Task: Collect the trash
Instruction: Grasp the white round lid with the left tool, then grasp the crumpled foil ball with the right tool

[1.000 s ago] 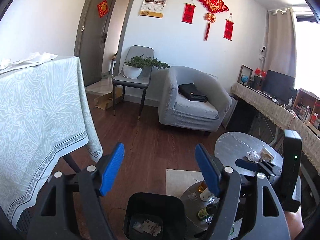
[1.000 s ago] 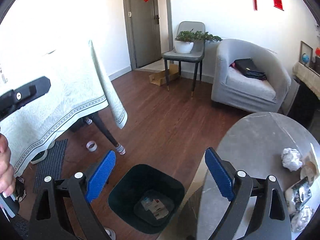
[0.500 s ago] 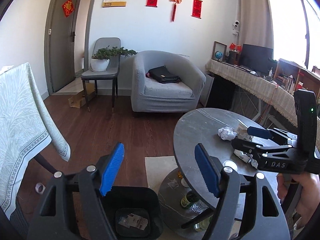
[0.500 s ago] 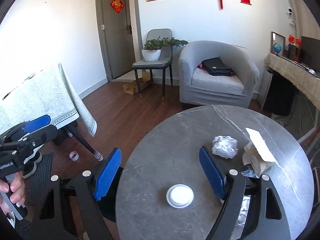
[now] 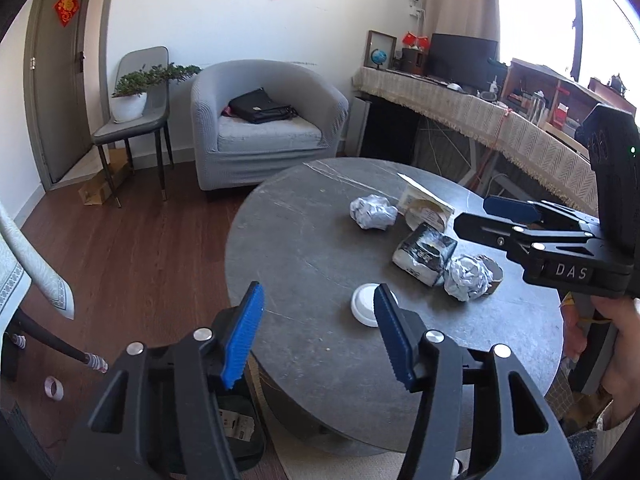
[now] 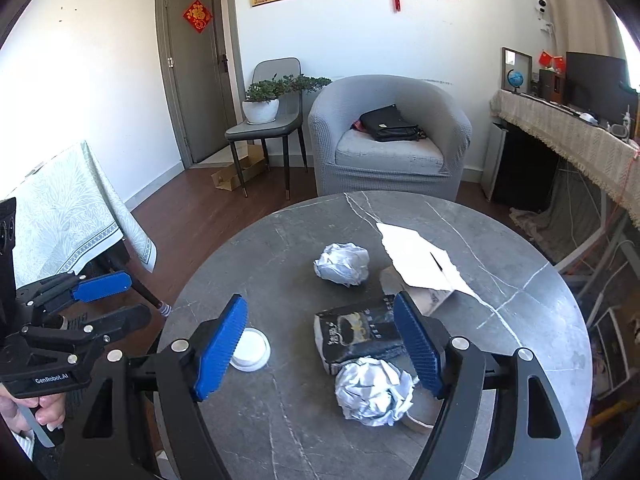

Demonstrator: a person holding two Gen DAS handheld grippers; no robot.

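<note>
Black trash bin (image 5: 236, 428) stands on the floor at left, below the tabletop (image 6: 280, 420) edge. Left gripper (image 5: 318, 332): jaws open, empty. White lid (image 6: 250, 348), black packet (image 6: 356, 330), crumpled foil ball (image 6: 374, 394) lie on the tabletop. Right gripper (image 6: 328, 346): jaws open, empty, above the packet.

On the round grey table (image 6: 280, 420) lie several pieces of trash. A crumpled white paper ball (image 6: 342, 265) sits near the middle. Just beside it, to the right, is a torn paper package (image 6: 420, 268) with its white flap standing up. In front of this lies a flat black wrapper (image 6: 360, 332), and a second crumpled paper ball (image 6: 374, 394) touches its near edge. A small white round lid (image 6: 251, 349) lies apart, to the left.
</note>
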